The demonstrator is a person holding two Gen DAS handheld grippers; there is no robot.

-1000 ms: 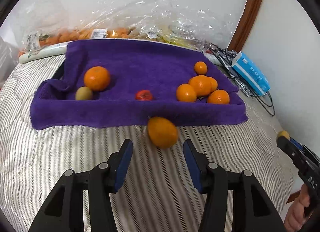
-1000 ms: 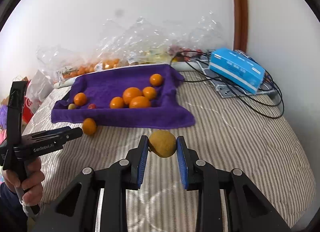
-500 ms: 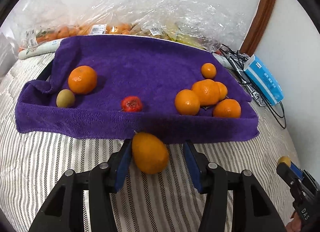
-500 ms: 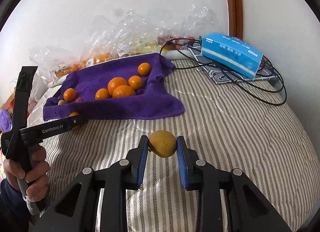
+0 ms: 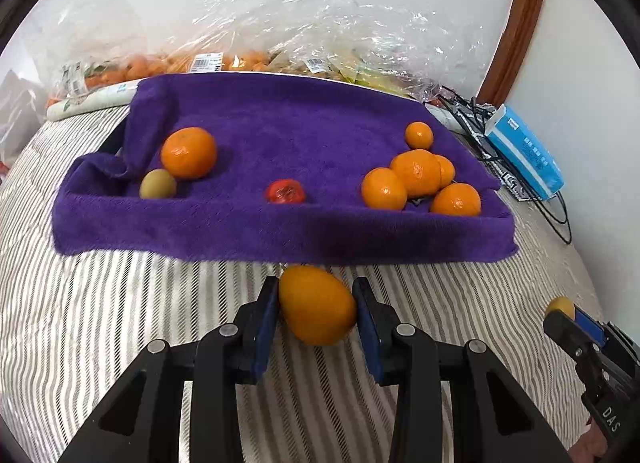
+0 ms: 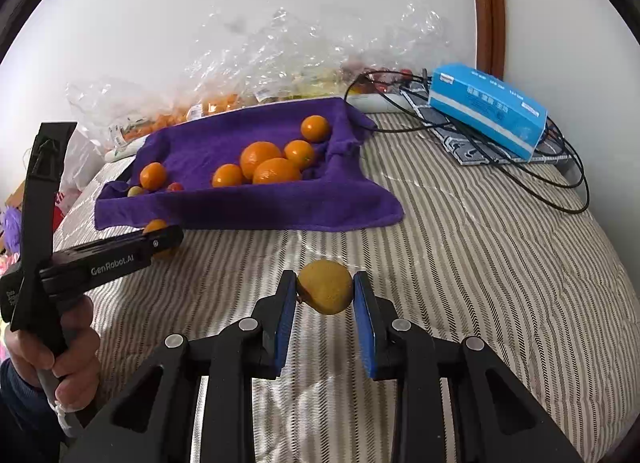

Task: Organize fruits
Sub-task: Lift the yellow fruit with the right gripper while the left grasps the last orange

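Loose orange (image 5: 318, 305), lower centre, lies on the bed just off the purple towel (image 5: 280, 231); your left tool (image 5: 316, 305) is closing around it. Your right tool (image 6: 325, 291) clamps a yellowish fruit (image 6: 326, 286). Eight fruits already sit on the towel; these two are left.

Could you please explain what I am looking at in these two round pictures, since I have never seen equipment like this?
There is no robot here: a person holds a two-finger gripper in each hand, and each carries a wide-angle camera looking along its fingers. In the left view, the left gripper is closing around an orange fruit on the striped bedcover, just in front of the purple towel. In the right view, the right gripper holds a yellowish fruit, and the person's hand with the left gripper shows at the left. The towel holds several oranges, a small red fruit and a greenish one. Plastic bags and a blue box lie behind.
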